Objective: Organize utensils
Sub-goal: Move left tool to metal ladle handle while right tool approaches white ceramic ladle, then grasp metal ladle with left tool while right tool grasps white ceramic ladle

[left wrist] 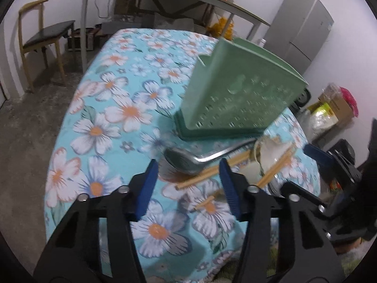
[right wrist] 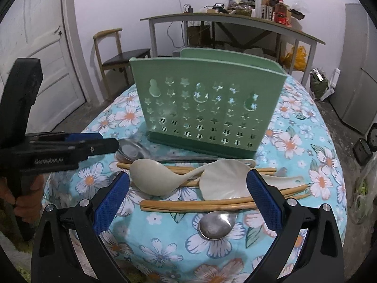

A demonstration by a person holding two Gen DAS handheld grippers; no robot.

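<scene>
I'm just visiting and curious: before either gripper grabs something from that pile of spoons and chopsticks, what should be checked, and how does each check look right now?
1. Green utensil holder upright on the table: ok.
2. Left gripper empty, jaws apart, metal ladle just ahead: ok.
3. Right gripper empty, jaws apart: ok.
4. Utensils lying separate: not ok; the cream spoon and the shell-shaped scoop lie across the chopsticks.
5. Grippers apart from each other: ok, though close.
6. Holder's compartments free inside: cannot tell.
</scene>
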